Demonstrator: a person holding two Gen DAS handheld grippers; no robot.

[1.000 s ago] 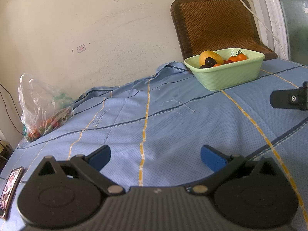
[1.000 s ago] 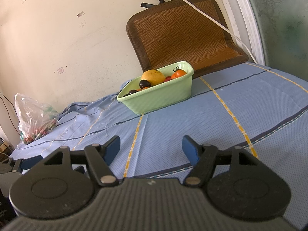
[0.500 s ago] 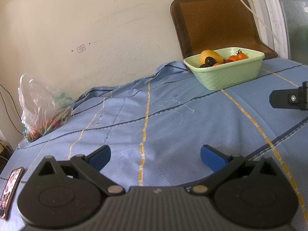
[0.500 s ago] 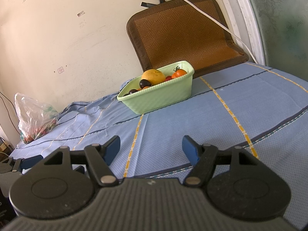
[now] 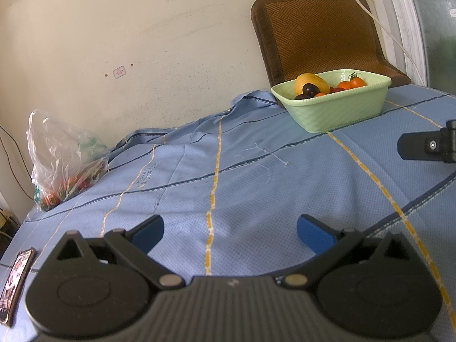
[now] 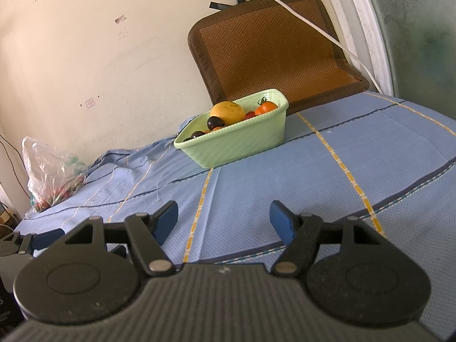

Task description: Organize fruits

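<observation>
Both grippers under my control hovered low over the bed, which was covered by a blue sheet [image 5: 256,188] with yellow and dark stripes. My left gripper [image 5: 230,232] had its blue pads [image 5: 148,232] spread wide with nothing between them, over the near middle of the sheet. My right gripper [image 6: 223,219] was likewise spread and empty, its pads [image 6: 280,221] apart above a yellow stripe; in the left view one black finger of it entered from the right edge. The task's fruits lay in a pale green tub [image 6: 236,142] that stood on the sheet near the far edge, by the wall, well apart from both grippers. In the tub I saw a large yellow-orange fruit [image 6: 227,112], dark plums [image 6: 214,122] just beside it, an orange tomato [image 6: 265,107] with a green stalk toward the tub's far end, and small red fruits between them that were too small for me to name. Behind the tub a brown woven mat [image 6: 273,51] leaned against the wall, with a white cable [image 6: 313,25] running across it. At the far left corner of the sheet sat a clear plastic bag [image 5: 62,156] with red and green contents. A phone [image 5: 15,282] lay at the near left edge in the left view.
</observation>
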